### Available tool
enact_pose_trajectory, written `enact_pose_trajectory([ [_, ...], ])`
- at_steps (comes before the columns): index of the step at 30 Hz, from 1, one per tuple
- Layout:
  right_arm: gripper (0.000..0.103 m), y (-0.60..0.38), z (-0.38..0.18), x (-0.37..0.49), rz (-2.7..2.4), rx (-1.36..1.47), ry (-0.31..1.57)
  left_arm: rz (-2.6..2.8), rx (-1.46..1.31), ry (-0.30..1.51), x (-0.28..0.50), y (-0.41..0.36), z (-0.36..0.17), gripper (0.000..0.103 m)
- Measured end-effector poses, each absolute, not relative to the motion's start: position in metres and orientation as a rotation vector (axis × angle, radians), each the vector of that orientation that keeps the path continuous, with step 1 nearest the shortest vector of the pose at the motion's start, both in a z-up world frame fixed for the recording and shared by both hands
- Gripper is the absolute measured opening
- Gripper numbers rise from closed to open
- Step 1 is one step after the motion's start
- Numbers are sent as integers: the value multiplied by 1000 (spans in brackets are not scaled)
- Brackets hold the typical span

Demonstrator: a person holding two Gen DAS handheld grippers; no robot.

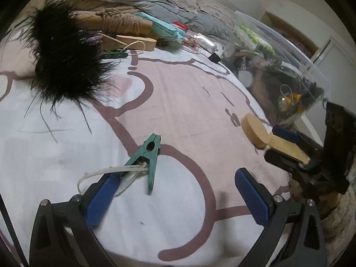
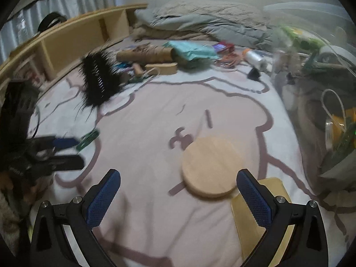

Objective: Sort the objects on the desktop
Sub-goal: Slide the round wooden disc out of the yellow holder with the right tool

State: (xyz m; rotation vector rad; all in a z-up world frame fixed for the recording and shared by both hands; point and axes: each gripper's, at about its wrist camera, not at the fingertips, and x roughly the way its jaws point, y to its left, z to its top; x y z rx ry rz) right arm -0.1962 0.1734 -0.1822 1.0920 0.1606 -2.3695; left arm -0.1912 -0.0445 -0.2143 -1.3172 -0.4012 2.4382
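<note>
The green clip (image 1: 145, 155) lies on the bed just ahead of the left gripper (image 1: 175, 198) — jaws spread, empty — long axis nearly along the fingers, beside the left pad; the right gripper (image 2: 178, 198), also spread, faces a wooden disc (image 2: 212, 166).

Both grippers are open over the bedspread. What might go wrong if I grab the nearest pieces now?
The white zip tie loops through the green clip and lies against the left gripper finger, so it may snag or drag the clip. The round wooden disc overlaps the pale wooden block under the right gripper; closing may catch both.
</note>
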Motion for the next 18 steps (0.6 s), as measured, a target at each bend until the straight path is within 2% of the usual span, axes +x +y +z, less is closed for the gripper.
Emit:
enact_pose_trajectory([
  [5, 103, 178, -189, -216, -2421, 1105, 138, 2434, -1312, -470, -189, -48, -214, 103],
  [11, 103, 165, -200, -219, -2424, 1147, 257, 2420, -1316, -503, -197, -50, -215, 103],
  [18, 103, 158, -200, -210, -2352, 1110, 281, 2419, -1320, -491, -197, -49, -215, 103],
])
